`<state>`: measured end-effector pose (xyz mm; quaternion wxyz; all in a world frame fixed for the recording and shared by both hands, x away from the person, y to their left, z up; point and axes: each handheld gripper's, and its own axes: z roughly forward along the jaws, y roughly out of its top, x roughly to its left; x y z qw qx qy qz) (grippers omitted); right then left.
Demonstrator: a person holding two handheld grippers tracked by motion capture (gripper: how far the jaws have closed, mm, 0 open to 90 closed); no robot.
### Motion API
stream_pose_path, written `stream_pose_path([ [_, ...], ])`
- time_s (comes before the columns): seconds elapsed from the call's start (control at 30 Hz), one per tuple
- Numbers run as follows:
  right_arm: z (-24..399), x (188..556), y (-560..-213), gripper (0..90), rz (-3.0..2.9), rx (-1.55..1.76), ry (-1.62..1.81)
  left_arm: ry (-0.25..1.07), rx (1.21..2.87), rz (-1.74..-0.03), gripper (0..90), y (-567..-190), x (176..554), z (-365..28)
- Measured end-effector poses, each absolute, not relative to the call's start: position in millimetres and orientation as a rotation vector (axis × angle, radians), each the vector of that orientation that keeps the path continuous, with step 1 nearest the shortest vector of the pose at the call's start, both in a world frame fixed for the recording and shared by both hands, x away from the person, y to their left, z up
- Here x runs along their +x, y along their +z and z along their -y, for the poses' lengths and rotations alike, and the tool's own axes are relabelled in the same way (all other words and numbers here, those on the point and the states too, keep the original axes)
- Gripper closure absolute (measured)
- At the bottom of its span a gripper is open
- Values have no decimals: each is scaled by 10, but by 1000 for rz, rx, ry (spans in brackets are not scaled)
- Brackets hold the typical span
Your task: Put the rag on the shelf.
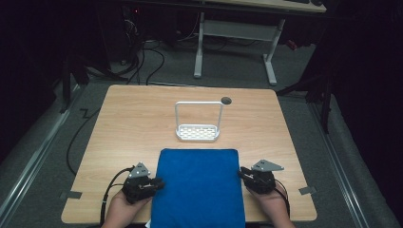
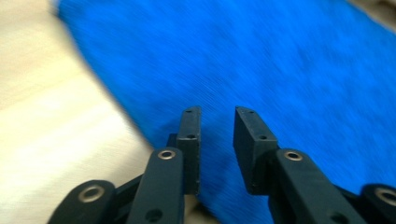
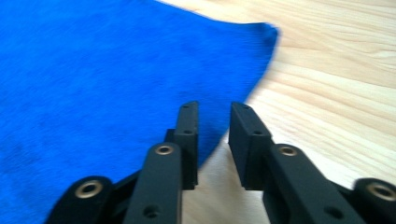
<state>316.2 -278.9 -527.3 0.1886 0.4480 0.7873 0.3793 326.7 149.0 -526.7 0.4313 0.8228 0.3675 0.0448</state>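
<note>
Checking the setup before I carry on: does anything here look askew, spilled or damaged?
Nothing stands out. The blue cloth lies flat and square on the table, its near edge hanging over the front. The white rack stands upright behind it. The left gripper and right gripper sit at the cloth's sides, jaws apart.

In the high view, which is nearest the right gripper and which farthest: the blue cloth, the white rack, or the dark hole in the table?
From the right gripper:
1. Blue cloth, right beside it.
2. White rack, mid-table.
3. Dark hole, near the far edge.
</note>
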Motion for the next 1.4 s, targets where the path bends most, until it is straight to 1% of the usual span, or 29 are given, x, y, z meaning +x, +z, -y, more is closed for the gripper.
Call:
stream_pose_path([
  [0.13, 2891, 3164, -5261, 696, -2175, 1271, 1084, 177, 1977, -990, 667, -5251, 3401, -1616],
  [0.2, 2922, 3161, -5258, 677, -2171, 1284, 1093, 220, 1964, -1007, 650, -5247, 3463, -1636],
  [0.27, 2939, 3165, -5260, 668, -2162, 1278, 1099, 232, 1945, -1025, 632, -5252, 3535, -1631],
  [0.47, 2940, 3169, -5257, 650, -2157, 1265, 1110, 287, 1966, -1041, 600, -5265, 3830, -1479],
  [0.57, 2941, 3164, -5258, 626, -2151, 1252, 1111, 302, 1930, -1066, 603, -5263, 4019, -1396],
  [0.67, 2945, 3155, -5262, 627, -2143, 1234, 1117, 326, 1933, -1081, 605, -5258, 4151, -1324],
  [0.83, 2945, 3141, -5271, 628, -2137, 1230, 1118, 281, 1963, -1108, 648, -5359, 4230, -1268],
  [0.93, 2960, 3138, -5270, 600, -2119, 1231, 1132, 337, 2000, -1084, 673, -5353, 4198, -1218],
  [1.07, 2981, 3135, -5266, 591, -2087, 1252, 1150, 319, 1978, -1114, 719, -5357, 4210, -1248],
  [1.2, 2956, 3146, -5264, 582, -2051, 1281, 1141, 309, 1984, -1106, 766, -5357, 4211, -1245],
  [1.4, 2857, 3307, -5216, 569, -2023, 1312, 1115, 256, 1963, -1119, 814, -5366, 4247, -1284],
])
